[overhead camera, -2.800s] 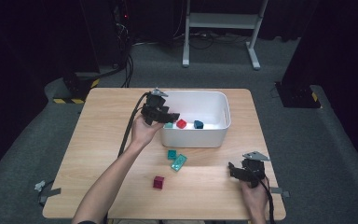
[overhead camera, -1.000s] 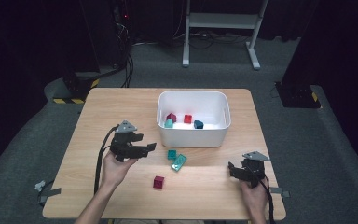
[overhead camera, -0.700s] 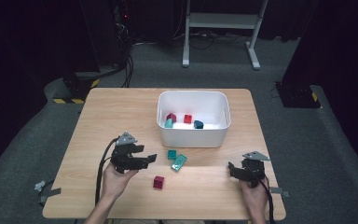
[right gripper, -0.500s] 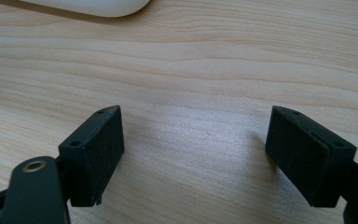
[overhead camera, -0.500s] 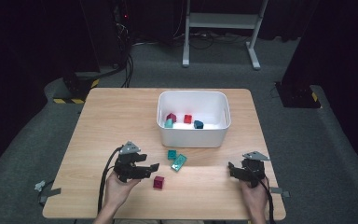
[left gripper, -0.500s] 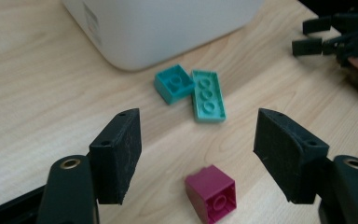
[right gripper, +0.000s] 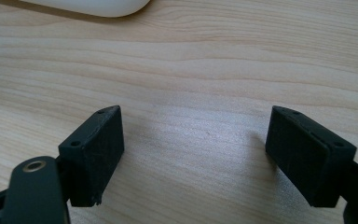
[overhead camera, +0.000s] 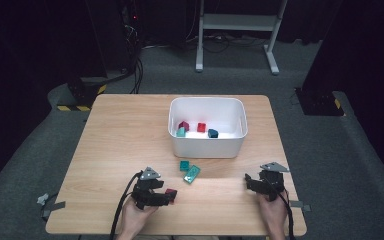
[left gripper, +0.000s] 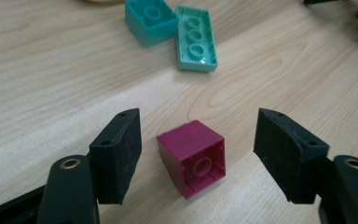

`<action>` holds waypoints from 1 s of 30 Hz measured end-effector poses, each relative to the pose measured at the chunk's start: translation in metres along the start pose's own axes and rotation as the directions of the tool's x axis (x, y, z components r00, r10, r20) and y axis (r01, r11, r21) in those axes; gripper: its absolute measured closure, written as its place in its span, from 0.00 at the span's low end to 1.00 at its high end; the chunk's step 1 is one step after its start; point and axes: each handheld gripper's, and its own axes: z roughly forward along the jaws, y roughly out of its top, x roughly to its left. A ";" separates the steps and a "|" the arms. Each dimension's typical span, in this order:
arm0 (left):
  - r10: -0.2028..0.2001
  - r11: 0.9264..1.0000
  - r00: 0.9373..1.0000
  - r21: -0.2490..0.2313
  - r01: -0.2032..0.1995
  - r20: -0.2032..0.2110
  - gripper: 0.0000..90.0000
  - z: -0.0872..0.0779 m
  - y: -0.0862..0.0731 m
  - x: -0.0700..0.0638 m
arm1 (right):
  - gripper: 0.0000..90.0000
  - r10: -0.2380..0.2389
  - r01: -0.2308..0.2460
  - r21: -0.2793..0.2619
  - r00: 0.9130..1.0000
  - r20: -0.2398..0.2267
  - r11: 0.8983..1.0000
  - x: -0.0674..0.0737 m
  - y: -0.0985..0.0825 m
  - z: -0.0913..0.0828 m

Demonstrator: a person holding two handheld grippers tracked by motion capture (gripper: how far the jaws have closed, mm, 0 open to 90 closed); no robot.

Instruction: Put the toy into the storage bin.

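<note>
The table (overhead camera: 125, 130) is pale wood with a fine wavy grain; on it the tub (overhead camera: 206, 146) is plain white; inside the tub lie a dark red block (overhead camera: 183, 125), a bright red block (overhead camera: 201, 127), a mint block (overhead camera: 180, 132) and a dark teal block (overhead camera: 213, 133); just in front of the tub sit a teal block (left gripper: 151, 20) and a paler mint block (left gripper: 195, 38); nearer the person than the tub, a magenta block (left gripper: 193, 157); both grippers have matt black jaws; behind the tub, grey carpet (overhead camera: 170, 70) and a yellow-and-black striped strip (overhead camera: 75, 107).
</note>
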 end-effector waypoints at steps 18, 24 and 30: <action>-0.003 1.000 0.999 0.023 0.004 -0.044 0.52 0.017 -0.015 -0.002 | 0.21 0.000 0.000 0.000 1.000 0.000 1.000 0.000 0.000 0.000; 0.000 1.000 0.999 0.020 0.001 -0.037 0.60 0.018 -0.016 -0.001 | 0.21 0.000 0.000 0.000 1.000 0.000 1.000 0.000 0.000 0.000; 0.005 1.000 0.999 0.007 -0.005 -0.036 0.63 0.016 -0.015 0.000 | 0.21 0.000 0.000 0.000 1.000 0.000 1.000 0.000 0.000 0.000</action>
